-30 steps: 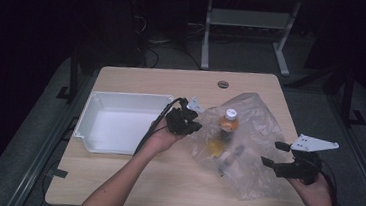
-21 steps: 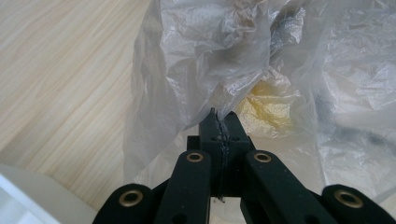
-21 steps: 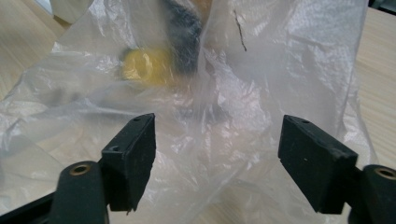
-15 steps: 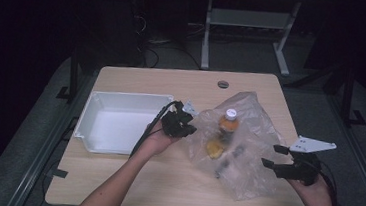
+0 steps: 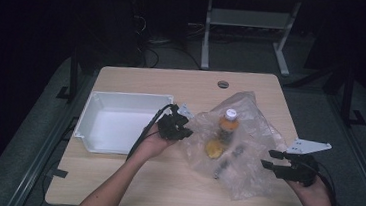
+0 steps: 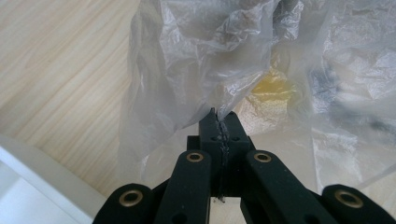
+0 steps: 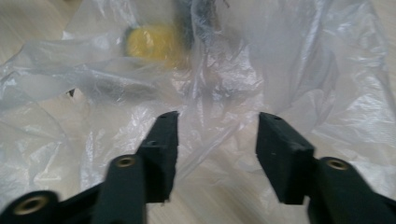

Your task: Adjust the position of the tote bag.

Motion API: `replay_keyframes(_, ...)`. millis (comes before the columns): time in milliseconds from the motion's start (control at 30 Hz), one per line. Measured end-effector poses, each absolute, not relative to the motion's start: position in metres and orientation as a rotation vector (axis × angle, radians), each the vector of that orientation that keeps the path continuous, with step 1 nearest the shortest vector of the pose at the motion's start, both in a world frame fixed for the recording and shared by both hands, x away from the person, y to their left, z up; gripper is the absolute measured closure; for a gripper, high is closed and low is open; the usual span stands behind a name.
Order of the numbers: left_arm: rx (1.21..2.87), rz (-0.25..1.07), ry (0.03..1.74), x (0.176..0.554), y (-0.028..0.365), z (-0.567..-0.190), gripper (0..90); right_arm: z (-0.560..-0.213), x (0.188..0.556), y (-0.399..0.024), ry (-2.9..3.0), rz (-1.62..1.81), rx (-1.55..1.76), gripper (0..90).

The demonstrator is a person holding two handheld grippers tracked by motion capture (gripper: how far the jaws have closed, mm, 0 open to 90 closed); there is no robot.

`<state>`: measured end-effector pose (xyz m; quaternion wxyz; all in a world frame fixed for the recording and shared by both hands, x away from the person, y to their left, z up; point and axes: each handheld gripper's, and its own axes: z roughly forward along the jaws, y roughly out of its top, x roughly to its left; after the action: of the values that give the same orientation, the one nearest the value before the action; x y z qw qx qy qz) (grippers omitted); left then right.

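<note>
Bench (image 5: 164, 181): pale wood, carrying everything.
Bag (image 5: 247, 154): clear crumpled plastic, right of centre on the bench, a bottle (image 5: 228, 124) lying inside.
Tray (image 5: 112, 147): white, left of the bag.
Right gripper (image 5: 272, 159): jaws apart at the bag's right edge.
Left gripper (image 6: 219, 122): jaws clamped on the bag's left edge.

Both grippers are black. Left gripper (image 6: 219, 122): linked jaw arms with brass-coloured pivot bushings. Right gripper (image 5: 272, 159): grey three-cornered top plate, trailing black cable. Forearms are unsleeved.
</note>
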<state>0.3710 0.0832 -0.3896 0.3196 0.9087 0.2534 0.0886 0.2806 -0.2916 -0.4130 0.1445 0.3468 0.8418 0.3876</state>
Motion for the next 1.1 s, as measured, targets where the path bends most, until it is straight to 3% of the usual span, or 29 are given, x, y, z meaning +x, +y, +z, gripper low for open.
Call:
replay_keyframes(233, 2.377, 0.220, 0.670, 0.370, 0.084, -0.390, 90.0, -0.416, 0.282, -0.292, 2.475, 1.096, 0.997, 74.6)
replay_keyframes(500, 2.378, 0.214, 0.660, 0.368, 0.087, -0.387, 86.8, -0.416, 0.281, -0.294, 2.489, 1.135, 0.981, 89.0)
replay_keyframes(633, 2.367, 0.191, 0.649, 0.365, 0.092, -0.380, 78.7, -0.416, 0.280, -0.294, 2.490, 1.140, 0.980, 89.2)
replay_keyframes(667, 2.363, 0.195, 0.639, 0.365, 0.093, -0.378, 72.9, -0.416, 0.280, -0.294, 2.489, 1.139, 0.974, 89.2)
replay_keyframes(1100, 2.321, 0.160, 0.555, 0.351, 0.093, -0.341, 59.9, -0.411, 0.280, -0.290, 2.475, 1.160, 0.947, 89.2)
